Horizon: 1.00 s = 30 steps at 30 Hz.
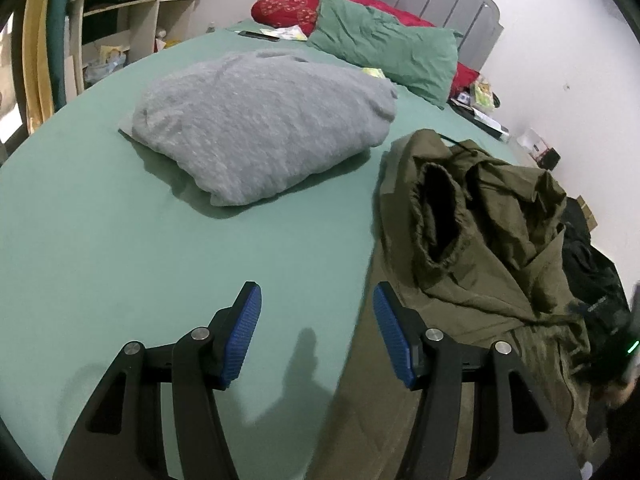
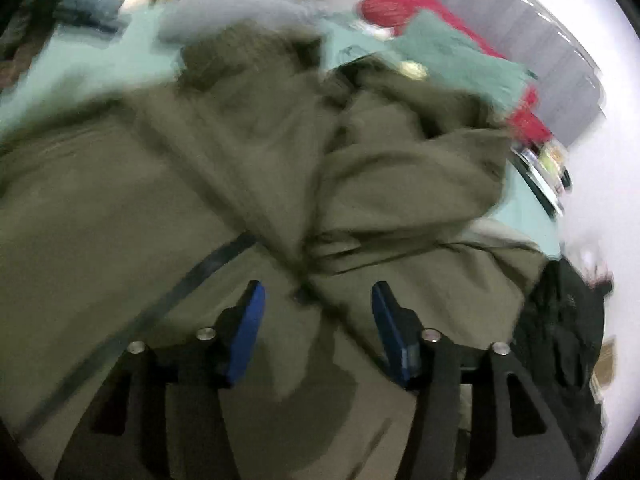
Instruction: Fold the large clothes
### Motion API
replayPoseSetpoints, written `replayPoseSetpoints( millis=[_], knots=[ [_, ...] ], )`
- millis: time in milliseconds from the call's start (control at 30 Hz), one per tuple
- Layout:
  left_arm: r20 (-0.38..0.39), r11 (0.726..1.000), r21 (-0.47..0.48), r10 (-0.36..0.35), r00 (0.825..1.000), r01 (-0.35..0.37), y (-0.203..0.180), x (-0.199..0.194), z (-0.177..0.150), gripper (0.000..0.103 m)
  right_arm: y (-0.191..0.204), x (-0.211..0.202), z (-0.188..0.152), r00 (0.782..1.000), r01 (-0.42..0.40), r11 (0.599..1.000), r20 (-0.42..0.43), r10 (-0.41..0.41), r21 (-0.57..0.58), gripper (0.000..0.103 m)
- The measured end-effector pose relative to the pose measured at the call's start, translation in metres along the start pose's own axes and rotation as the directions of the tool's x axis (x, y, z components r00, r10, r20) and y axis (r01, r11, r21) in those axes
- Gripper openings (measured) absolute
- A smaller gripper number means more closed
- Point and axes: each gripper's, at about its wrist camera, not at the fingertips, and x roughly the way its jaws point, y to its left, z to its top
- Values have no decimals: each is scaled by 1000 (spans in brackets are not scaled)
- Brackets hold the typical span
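1. left wrist view: left gripper [image 1: 317, 334] over the green sheet [image 1: 120, 248], jaws well apart, nothing between the pads, nothing held.
2. beyond it, a grey garment [image 1: 260, 124] lying folded into a neat bundle mid-bed; judged done.
3. to the right, an olive jacket [image 1: 472, 240] in a rumpled heap near the bed's edge, one dark-lined cuff gaping upward, hem reaching down beside the right-hand finger; judged not yet folded.
4. further right, a black garment [image 1: 592, 276] bunched at the edge, partly hidden; apparently also waiting.
5. at the head of the bed, a green pillow [image 1: 392, 48] and a red blanket [image 1: 296, 4], no part of the job.
6. right wrist view, badly blurred: right gripper [image 2: 318, 334] above the olive jacket [image 2: 200, 200], jaws wide apart, only loose cloth seen beneath them, no pinch visible.
7. jacket filling most of this view, creased and piled on itself, sleeves hard to trace through the blur.
8. overall: one piece finished, jacket next and needing spreading flat first, black piece after that; roughly a third through, as a guess.
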Motion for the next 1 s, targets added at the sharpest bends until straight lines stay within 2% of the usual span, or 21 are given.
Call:
replayPoseSetpoints(
  millis=[100,167,300,333,400,433,467,533,567,600,633,700,733,767,800,833,867,900,933,967,1000],
  knots=[
    [-12,1000,-16,13,1000,-13,8,7,3,61,-72,-10,21,995,42,983,82,-58,180,71],
    [-28,999,-31,16,999,-17,13,14,3,61,-135,0,37,987,35,928,135,-92,372,80],
    [-55,999,-37,34,998,-36,17,27,3,61,-230,65,44,970,-231,684,218,108,692,86],
    [-63,999,-41,29,998,-32,18,30,3,61,-241,91,42,942,-334,583,251,221,740,86],
    [-78,998,-53,11,997,-15,18,34,5,61,-244,128,37,881,-442,433,290,373,786,86],
    [-83,998,-63,-2,997,-4,18,35,6,61,-235,141,40,850,-482,401,304,431,779,86],
    [-85,997,-71,-14,996,7,16,35,7,61,-226,146,46,829,-511,400,313,465,761,86],
    [-83,997,-72,-30,996,24,13,34,9,61,-207,156,60,796,-548,414,301,525,727,83],
    [-78,997,-67,-33,996,28,11,34,9,61,-199,158,68,781,-565,421,294,551,710,69],
    [-75,998,-62,-33,997,28,9,33,10,61,-190,156,77,784,-562,460,267,560,687,14],
    [-72,998,-60,-31,997,27,8,32,10,61,-179,149,88,816,-529,543,215,536,652,6],
    [-72,998,-57,-29,997,25,7,31,8,61,-167,128,115,909,-391,737,103,405,551,6],
    [-70,998,-58,-28,997,24,7,30,8,61,-158,110,136,968,-236,873,29,248,427,6],
    [-66,998,-56,-27,997,23,7,28,7,61,-148,93,154,999,-44,960,-18,51,275,6],
    [-63,998,-52,-25,998,21,7,26,6,61,-143,80,167,990,140,980,-17,-139,144,5],
    [-59,999,-46,-21,998,18,7,24,5,61,-132,63,181,920,392,919,45,-391,-41,5],
    [-56,999,-41,-19,998,17,7,22,4,61,-117,48,190,796,605,769,168,-582,-205,5],
    [-55,999,-34,-18,998,16,8,20,2,61,-109,43,193,724,690,671,241,-646,-271,5],
    [-55,999,-28,-17,998,15,8,18,0,61,-97,37,193,633,772,532,345,-693,-348,5],
    [-55,1000,-24,-17,998,16,8,17,-1,61,-86,35,187,586,805,442,418,-694,-396,5],
    [-56,1000,-21,-19,998,17,10,15,-2,61,-69,34,177,563,816,353,492,-664,-458,5]
  ],
)
